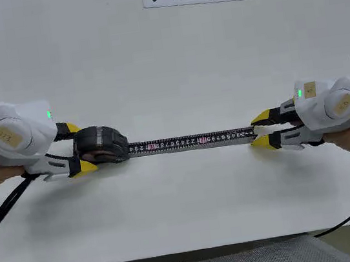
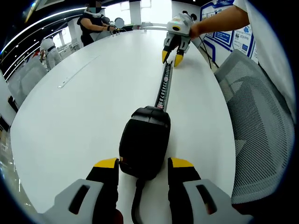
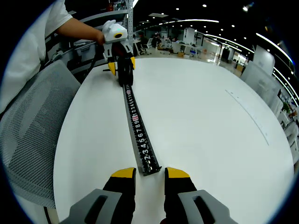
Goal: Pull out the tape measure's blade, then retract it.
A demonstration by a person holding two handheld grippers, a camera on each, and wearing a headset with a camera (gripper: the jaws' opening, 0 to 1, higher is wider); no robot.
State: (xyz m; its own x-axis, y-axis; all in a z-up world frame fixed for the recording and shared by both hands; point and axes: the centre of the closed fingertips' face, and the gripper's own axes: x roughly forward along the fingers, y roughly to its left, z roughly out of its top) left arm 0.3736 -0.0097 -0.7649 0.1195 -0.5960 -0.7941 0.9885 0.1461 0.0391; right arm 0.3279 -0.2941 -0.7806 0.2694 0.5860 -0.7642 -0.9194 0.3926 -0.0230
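Black tape measure is lying on the surface, you're clamping its case in the left hand-held gripper, right hand-held gripper is sitting spread around the pulled-out blade tip, retraction is waiting.

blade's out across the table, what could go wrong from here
1. The right gripper has its jaws apart on either side of the blade tip, not clamping it. If the blade is unlocked, it may whip back into the tape measure case.
2. The left gripper grips the case near its rear, so a fast retract might twist the case in the jaws.
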